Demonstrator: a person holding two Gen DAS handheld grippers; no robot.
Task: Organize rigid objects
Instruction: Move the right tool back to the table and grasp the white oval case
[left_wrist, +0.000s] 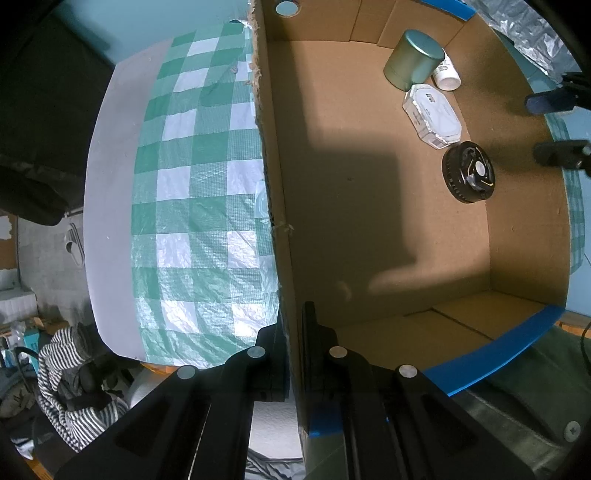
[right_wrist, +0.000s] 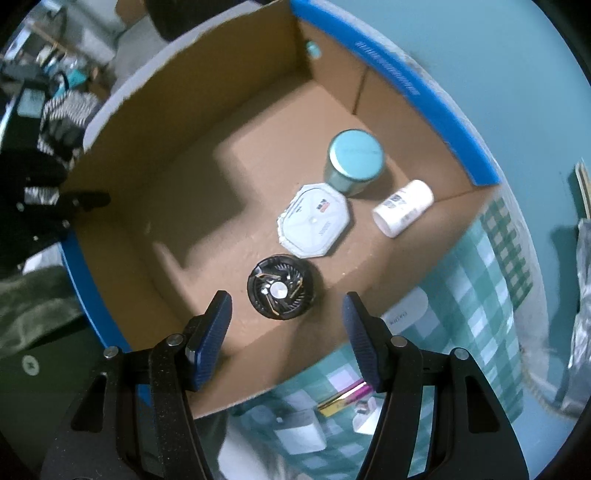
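Note:
A cardboard box (left_wrist: 517, 240) with blue outer edges stands on the table. My left gripper (left_wrist: 293, 332) is shut on the box's side wall, one finger on each face. On the box floor are a teal round tin (right_wrist: 354, 160), a white octagonal case (right_wrist: 314, 219), a white bottle (right_wrist: 402, 206) lying on its side and a black round fan (right_wrist: 280, 291). My right gripper (right_wrist: 286, 310) hangs open above the fan with nothing between its blue pads (right_wrist: 210, 339). The left wrist view shows the tin (left_wrist: 413, 61), case (left_wrist: 432, 114), fan (left_wrist: 468, 171) and the right gripper (left_wrist: 550, 127) at the box's right wall.
A green and white checked cloth (left_wrist: 199, 184) covers the table beside the box. Outside the box's near wall lie a pink and gold object (right_wrist: 343, 397) and white items (right_wrist: 299, 430). Crumpled foil (left_wrist: 524, 33) lies beyond the box. Striped fabric (left_wrist: 62, 369) hangs below the table edge.

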